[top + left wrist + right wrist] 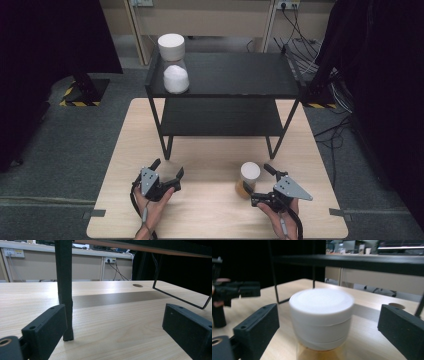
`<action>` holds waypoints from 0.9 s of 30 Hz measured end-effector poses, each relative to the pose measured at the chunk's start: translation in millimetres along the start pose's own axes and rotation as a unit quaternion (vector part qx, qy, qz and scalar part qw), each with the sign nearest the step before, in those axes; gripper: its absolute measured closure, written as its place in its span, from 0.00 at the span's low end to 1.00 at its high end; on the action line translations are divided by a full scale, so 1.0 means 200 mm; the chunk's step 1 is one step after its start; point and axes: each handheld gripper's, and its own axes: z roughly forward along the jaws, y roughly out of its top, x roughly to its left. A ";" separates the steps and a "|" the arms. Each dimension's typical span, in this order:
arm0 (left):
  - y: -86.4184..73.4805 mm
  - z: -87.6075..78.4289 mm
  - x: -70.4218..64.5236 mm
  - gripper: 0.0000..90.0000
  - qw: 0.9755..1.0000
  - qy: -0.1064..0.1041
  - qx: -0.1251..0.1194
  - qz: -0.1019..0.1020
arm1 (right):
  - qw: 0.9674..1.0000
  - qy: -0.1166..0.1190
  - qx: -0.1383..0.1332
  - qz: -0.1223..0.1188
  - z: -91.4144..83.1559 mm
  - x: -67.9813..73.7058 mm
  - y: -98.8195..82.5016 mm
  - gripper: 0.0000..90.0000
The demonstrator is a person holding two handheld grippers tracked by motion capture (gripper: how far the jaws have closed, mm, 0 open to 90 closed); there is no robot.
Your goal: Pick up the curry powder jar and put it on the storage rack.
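A person is holding a gripper in each hand over the near part of a light wooden table (pixel 120 165). The left gripper (pixel 168 170) is sitting released at the near left, its jaws spread wide with nothing between them; in the left gripper view they are framing bare tabletop and a black leg of the shelf unit (pixel 64 290). The right gripper (pixel 260 177) is at the near right, also released, its jaws standing apart on either side of a jar with a white lid (pixel 320 315) and amber contents, not touching it. That jar is standing upright on the table, near the front edge and right of centre. A black two-tier shelf (pixel 225 75) is standing on the far half of the table, and a second white-lidded jar (pixel 173 62) holding white material is resting on the left end of its top tier.
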 end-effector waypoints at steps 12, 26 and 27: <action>0.00 0.00 0.00 0.06 1.000 -0.001 0.000 0.001 | 0.999 0.016 0.034 0.001 0.09 -0.03 0.02 0.21; 0.00 0.00 0.00 0.06 1.000 0.001 0.000 0.000 | 0.999 0.016 0.034 -0.004 0.09 -0.03 0.00 0.39; 0.00 0.00 0.00 0.06 1.000 0.001 0.000 0.000 | 0.999 0.015 0.034 -0.004 0.09 -0.03 0.00 0.39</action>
